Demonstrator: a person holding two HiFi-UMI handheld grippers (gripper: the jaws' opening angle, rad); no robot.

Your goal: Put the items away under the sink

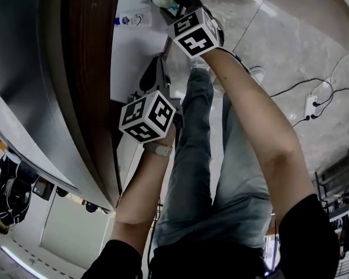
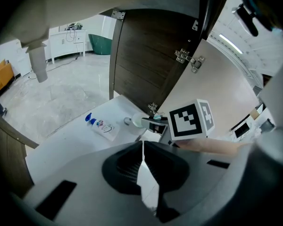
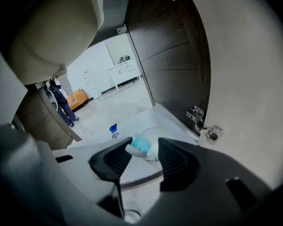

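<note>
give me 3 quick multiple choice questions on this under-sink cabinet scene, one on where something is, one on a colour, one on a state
1. Where is the blue-capped bottle?
A in the left gripper
B on the white cabinet floor
C on the tiles outside

2. What colour is the second bottle's cap, between the right gripper's jaws?
A red
B teal
C black

3. How does the left gripper stand?
A wide open
B shut on a bottle
C shut, empty

Answers: 1 B, it rests on the white floor inside the cabinet; 2 B, the teal cap shows between the open jaws; 3 C, its jaws meet with nothing between them.
</note>
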